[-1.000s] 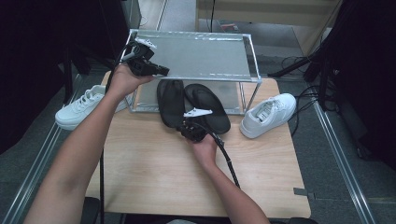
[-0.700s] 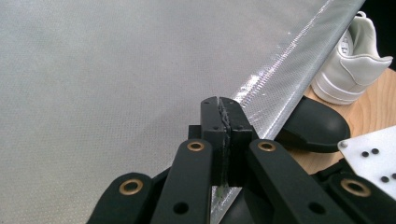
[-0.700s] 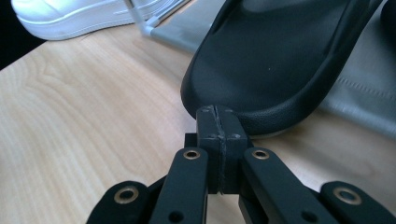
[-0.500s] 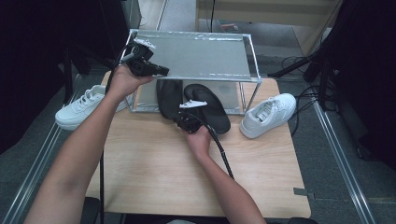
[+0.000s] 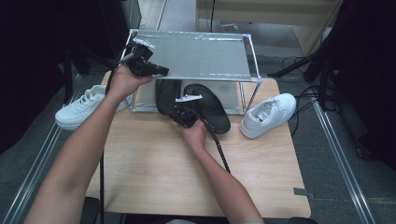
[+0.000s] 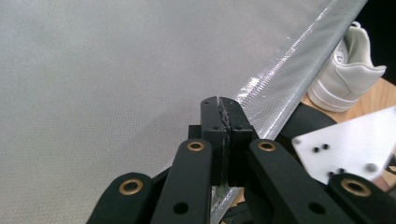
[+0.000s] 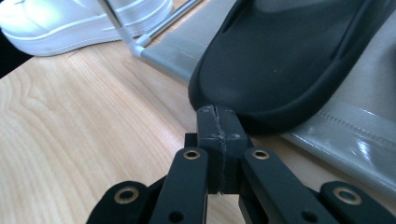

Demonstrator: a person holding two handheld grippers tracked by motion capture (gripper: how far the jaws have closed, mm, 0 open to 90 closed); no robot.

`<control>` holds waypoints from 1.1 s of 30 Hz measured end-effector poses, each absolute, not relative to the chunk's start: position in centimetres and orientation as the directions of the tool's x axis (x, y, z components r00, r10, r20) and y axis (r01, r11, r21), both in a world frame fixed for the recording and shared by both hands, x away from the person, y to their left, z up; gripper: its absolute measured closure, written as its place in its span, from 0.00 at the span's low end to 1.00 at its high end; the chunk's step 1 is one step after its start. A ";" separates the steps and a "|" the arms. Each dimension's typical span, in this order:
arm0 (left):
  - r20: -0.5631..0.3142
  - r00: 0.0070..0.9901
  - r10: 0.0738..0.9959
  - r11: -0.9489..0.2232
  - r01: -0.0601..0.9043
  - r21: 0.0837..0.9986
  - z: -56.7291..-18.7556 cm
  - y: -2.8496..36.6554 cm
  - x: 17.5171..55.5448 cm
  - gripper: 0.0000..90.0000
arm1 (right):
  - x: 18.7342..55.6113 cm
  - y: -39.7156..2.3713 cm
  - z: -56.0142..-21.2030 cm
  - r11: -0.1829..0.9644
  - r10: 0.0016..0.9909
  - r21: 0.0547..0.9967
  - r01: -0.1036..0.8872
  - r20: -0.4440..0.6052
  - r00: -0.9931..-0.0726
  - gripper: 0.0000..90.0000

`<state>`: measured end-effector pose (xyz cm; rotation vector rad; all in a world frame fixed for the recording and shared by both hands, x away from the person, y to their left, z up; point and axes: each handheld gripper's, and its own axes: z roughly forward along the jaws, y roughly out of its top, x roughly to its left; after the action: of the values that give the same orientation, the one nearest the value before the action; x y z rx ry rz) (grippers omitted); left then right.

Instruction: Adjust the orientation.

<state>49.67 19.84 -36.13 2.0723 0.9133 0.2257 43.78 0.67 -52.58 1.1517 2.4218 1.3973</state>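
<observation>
Low over a wooden table [image 5: 154,172], the right gripper [image 5: 180,113] rests with its jaws pressed flat together and nothing between them — its tips sit at the rounded heel of a black slipper [image 5: 210,105], touching or all but touching it; the right gripper view [image 7: 215,114] has the slipper's rim [image 7: 289,60] directly ahead of the closed tips. That slipper lies half on the table and half on the grey bottom shelf of a metal-framed rack [image 5: 196,56], toe pointing in under the top shelf. A second black slipper [image 5: 167,93] lies just beside it to the left, the two touching or nearly so along their sides. The left gripper [image 5: 161,71] is raised at the rack's front left corner, jaws likewise closed on nothing, its tips over the front edge of the grey top shelf; in the left gripper view [image 6: 219,105] the shelf's shiny taped edge runs diagonally just past them. One white sneaker [image 5: 271,114] stands on the table's right side near the rack's front right leg, apart from the slippers; another white sneaker [image 5: 84,107] sits off the table's left edge, lower down. Open tabletop stretches toward the person — bare wood on both sides of the right forearm.
</observation>
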 end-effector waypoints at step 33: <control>-0.152 0.725 0.671 -0.398 0.526 0.752 -36.0 19.8 49.9 1.00 | 36.0 -13.9 -49.3 0.251 0.682 0.808 0.533 0.243 -0.690 1.00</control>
<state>49.86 19.81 -36.00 2.0900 0.9050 0.2210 36.00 -13.92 -49.34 1.1557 2.3557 1.4221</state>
